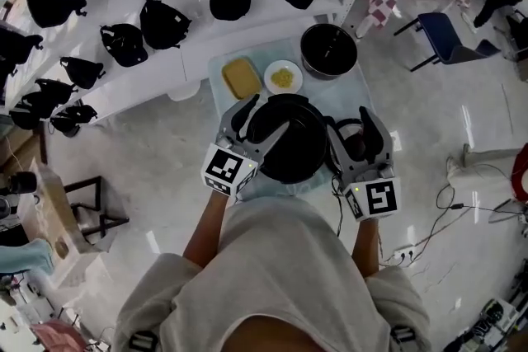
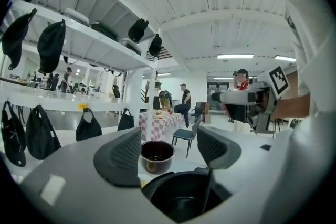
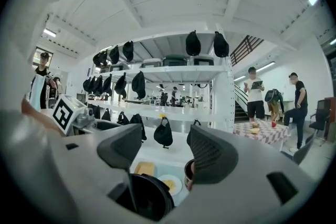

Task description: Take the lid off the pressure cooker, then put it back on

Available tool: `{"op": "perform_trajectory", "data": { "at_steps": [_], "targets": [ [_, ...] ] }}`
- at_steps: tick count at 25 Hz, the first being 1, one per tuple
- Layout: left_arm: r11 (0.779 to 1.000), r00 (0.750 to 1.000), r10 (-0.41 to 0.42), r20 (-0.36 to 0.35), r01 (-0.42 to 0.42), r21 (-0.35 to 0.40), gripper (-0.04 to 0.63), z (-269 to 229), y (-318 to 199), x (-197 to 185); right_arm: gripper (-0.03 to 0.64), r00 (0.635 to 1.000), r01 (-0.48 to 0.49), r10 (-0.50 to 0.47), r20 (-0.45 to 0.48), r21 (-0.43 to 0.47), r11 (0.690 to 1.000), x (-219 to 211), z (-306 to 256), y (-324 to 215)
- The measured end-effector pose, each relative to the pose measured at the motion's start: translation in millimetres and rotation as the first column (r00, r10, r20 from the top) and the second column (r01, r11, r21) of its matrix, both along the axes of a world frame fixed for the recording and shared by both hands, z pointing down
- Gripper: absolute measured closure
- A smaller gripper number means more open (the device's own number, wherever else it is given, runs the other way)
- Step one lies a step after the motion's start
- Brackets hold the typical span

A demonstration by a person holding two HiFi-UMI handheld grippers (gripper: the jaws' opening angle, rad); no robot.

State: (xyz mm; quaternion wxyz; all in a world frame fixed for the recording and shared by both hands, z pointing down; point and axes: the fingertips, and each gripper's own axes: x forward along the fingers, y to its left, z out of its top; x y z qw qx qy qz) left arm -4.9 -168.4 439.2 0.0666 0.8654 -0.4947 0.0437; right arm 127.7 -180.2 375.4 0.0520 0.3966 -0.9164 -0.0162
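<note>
Head view: left hand-held gripper (image 1: 257,121) and right hand-held gripper (image 1: 355,133), both apart and empty, flank the pressure cooker (image 1: 289,143); I risk nudging it off the bench (image 1: 216,62).

so from the head view the pressure cooker (image 1: 290,146) is only partly on show; its near rim sits behind the left gripper (image 1: 260,122) and the person's shirt (image 1: 272,260); from up top it's one black blob, so lid on or off I can't tell there; both gripper views cut it off low down behind the gripper bodies; in the right gripper view the round pot (image 3: 187,172) is mostly hidden behind a jaw; the yellow block (image 1: 241,77) and whatever's on the small plate (image 1: 283,77) are too small to name; the bags (image 1: 10,44) at the left edge are cropped; the dark loop (image 1: 346,130) under the right gripper (image 1: 355,140) I can't read
</note>
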Motion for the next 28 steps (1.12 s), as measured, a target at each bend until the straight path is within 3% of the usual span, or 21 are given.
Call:
{"op": "perform_trajectory", "data": {
  "at_steps": [7,13,21,28],
  "targets": [
    [1.000,1.000,0.005,-0.001,-0.005,-0.002,0.273,1.8,-1.4,-7.4,0.331,1.000,-0.006,0.006,0.000,-0.035,0.999,-9.8,14.0,-2.4],
    [0.998,0.998,0.057,-0.014,-0.057,-0.020,0.273,8.8,-6.8,9.3,0.331,0.992,-0.112,0.101,-0.077,-0.168,0.979,31.9,73.4,-7.0],
    [0.989,0.989,0.144,-0.019,-0.144,-0.035,0.273,15.2,-15.7,53.2,0.331,0.959,-0.261,0.188,-0.214,-0.396,0.880,109.7,185.6,10.9],
    [0.985,0.986,0.164,-0.020,-0.165,-0.057,0.273,20.4,-18.4,73.6,0.330,0.936,-0.296,0.121,-0.330,-0.555,0.777,146.1,272.1,15.8]
  ]
}}
